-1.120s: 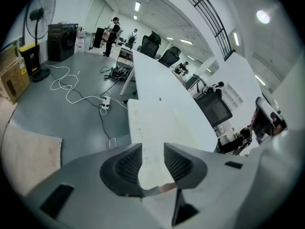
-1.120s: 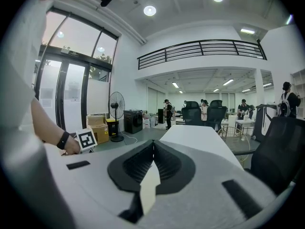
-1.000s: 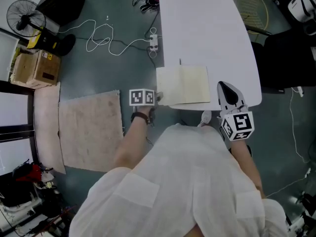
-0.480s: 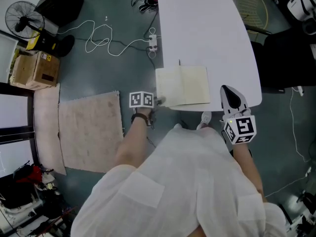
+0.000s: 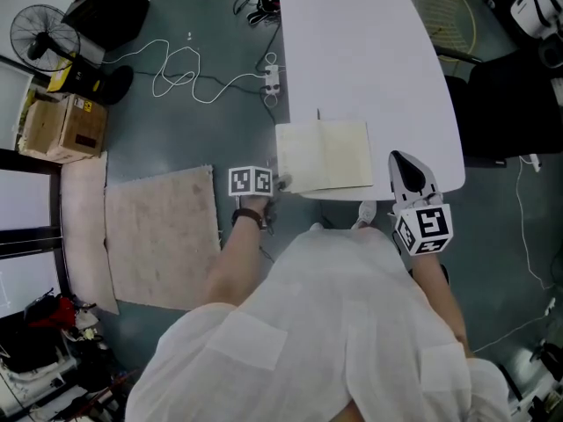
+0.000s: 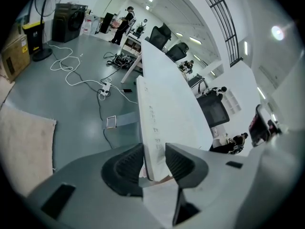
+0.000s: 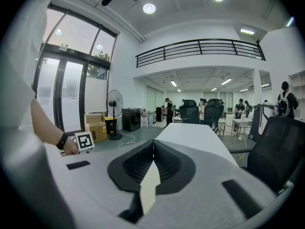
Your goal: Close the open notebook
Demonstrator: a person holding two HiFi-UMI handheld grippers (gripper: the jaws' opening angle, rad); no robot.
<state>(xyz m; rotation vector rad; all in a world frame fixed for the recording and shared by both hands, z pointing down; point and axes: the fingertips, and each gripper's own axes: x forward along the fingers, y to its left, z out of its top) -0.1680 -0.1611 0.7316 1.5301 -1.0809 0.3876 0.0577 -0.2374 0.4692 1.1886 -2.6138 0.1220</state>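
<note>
Cream paper lies spread flat: the notebook [image 5: 324, 155] is open at the near left edge of a smooth white table [image 5: 369, 51]. Faint grey marks run down its page in the left gripper view, too small to read; from the head view the pages look blank. The left gripper [image 5: 282, 181] has its ribbed black pads clamped on the notebook's left edge, the jaws having just been closing. Its cube [image 5: 252, 181] bears black-and-white square markers, no words. The right gripper [image 5: 403, 163] hovers by the table's near right corner, pads pressed together on nothing. Only the head view shows the worn pinkish rug [image 5: 163, 231] and looped white cable [image 5: 189, 73]; only the right gripper view shows the balcony railing [image 7: 200, 49].
</note>
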